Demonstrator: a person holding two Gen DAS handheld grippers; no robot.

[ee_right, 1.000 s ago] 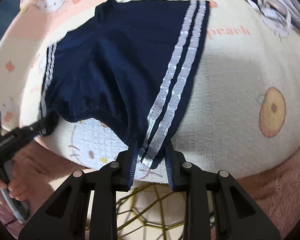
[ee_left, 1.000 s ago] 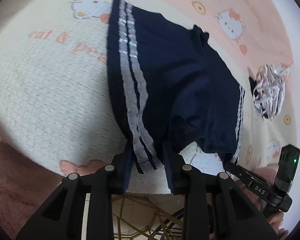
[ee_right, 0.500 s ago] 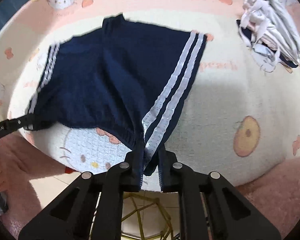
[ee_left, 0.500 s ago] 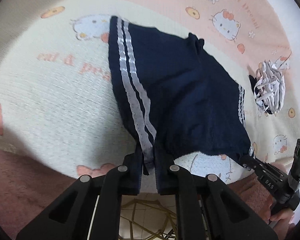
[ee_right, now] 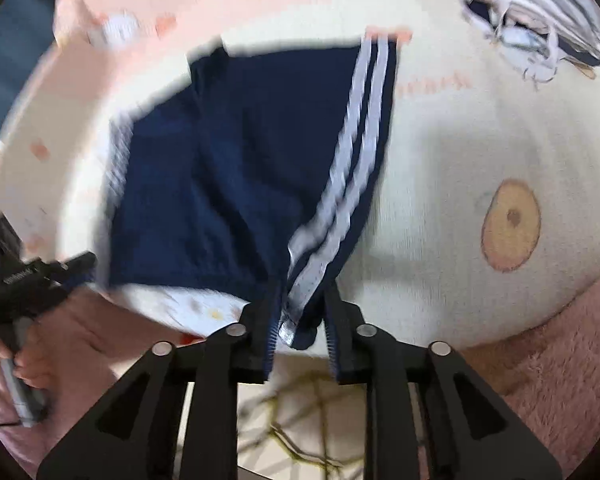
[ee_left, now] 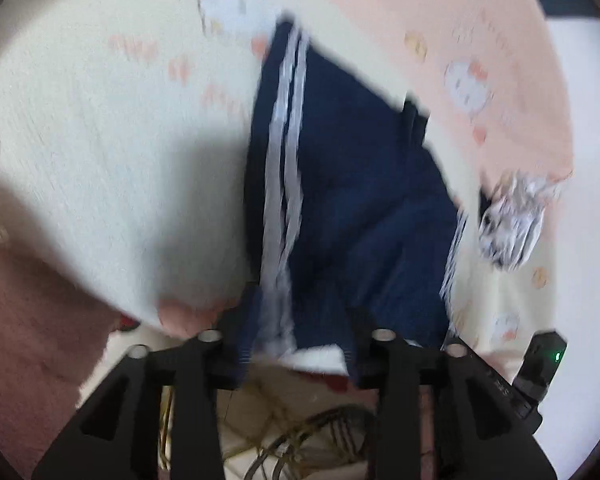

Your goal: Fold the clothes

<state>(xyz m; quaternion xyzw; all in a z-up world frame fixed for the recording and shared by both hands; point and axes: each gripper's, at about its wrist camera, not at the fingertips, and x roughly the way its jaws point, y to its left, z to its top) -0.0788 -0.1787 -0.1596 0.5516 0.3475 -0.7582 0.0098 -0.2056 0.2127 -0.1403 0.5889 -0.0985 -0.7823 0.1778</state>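
My left gripper (ee_left: 296, 344) and right gripper (ee_right: 300, 336) were both opening, the navy shorts' (ee_right: 236, 168) striped corners loose between their jaws above the blanket (ee_right: 460, 168).

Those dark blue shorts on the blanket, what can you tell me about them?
The shorts are navy, of a thin sporty-looking fabric, with two white stripes down each side. They lie spread on a cream and pink cartoon blanket, with the near edge at the blanket's front. One striped corner sits between the fingers of the right gripper, the other between those of the left gripper. Both grippers' jaws are opening, with gaps beside the cloth. The pictures are blurred, so finer detail is unclear.
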